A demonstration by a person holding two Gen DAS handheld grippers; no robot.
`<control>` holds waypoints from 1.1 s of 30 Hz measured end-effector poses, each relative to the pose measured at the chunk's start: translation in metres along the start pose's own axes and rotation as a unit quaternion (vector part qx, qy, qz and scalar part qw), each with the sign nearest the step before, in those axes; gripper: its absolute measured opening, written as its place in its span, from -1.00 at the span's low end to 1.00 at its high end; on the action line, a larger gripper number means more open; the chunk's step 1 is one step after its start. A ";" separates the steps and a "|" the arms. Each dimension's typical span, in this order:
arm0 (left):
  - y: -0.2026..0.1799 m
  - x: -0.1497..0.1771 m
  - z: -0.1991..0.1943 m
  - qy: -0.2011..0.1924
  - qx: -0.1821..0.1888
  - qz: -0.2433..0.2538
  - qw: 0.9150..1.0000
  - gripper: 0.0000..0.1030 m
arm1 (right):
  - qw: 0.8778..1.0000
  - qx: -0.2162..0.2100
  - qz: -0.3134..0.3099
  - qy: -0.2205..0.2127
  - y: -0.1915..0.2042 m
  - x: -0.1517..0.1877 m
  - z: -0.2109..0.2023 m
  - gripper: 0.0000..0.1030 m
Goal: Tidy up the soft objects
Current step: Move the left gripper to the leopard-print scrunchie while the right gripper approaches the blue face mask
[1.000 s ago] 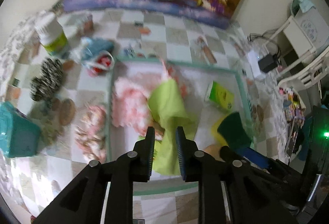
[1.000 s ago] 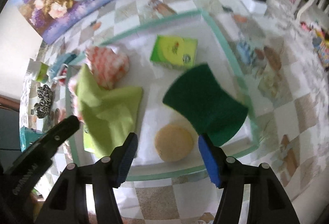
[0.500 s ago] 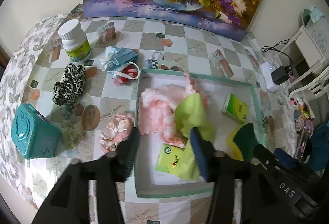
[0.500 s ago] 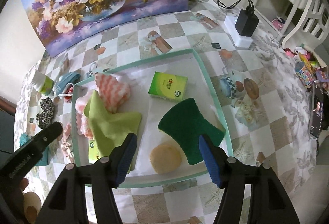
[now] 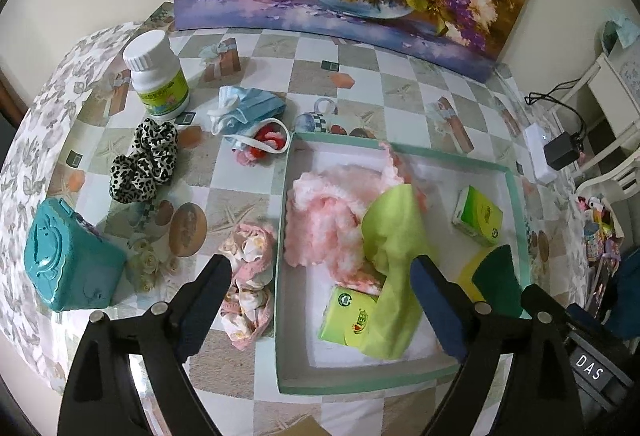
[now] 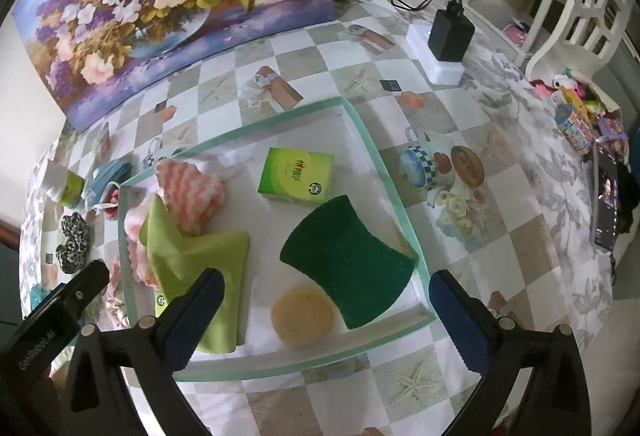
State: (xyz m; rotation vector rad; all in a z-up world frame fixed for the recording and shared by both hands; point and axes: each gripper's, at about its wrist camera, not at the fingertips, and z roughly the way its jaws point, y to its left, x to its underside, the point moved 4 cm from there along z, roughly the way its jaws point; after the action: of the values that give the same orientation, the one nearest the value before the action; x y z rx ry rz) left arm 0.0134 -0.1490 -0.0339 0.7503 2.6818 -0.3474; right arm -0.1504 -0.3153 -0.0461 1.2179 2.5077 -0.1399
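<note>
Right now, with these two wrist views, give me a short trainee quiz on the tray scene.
1. True or false: the green sponge lies inside the tray.
2. Which lies outside the tray? A) lime cloth B) leopard scrunchie C) pink towel
3. Fill in: nothing sits between the jaws of the left gripper or the right gripper; both are ____.

Key: 1 true; 2 B; 3 opening
</note>
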 end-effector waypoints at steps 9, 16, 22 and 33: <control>0.025 -0.011 -0.012 -0.024 0.001 -0.042 0.999 0.77 | 1.000 -0.001 -0.008 -0.007 0.005 -0.001 -0.003 1.00; 0.069 -0.022 -0.027 -0.055 -0.039 -0.088 0.994 0.93 | 0.999 -0.001 -0.029 -0.015 0.022 0.000 -0.007 1.00; 0.115 -0.028 -0.042 -0.080 -0.050 -0.135 0.986 0.93 | 0.999 -0.019 -0.045 -0.020 0.049 0.001 -0.011 1.00; 0.189 -0.025 -0.056 -0.110 -0.047 -0.213 0.970 0.94 | 0.995 -0.042 -0.082 -0.023 0.103 0.004 -0.012 1.00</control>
State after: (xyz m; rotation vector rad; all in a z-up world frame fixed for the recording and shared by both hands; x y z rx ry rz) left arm 0.1210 0.0143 -0.0005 0.0905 2.6045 -0.3772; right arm -0.0761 -0.2448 -0.0299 0.9650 2.5456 -0.1015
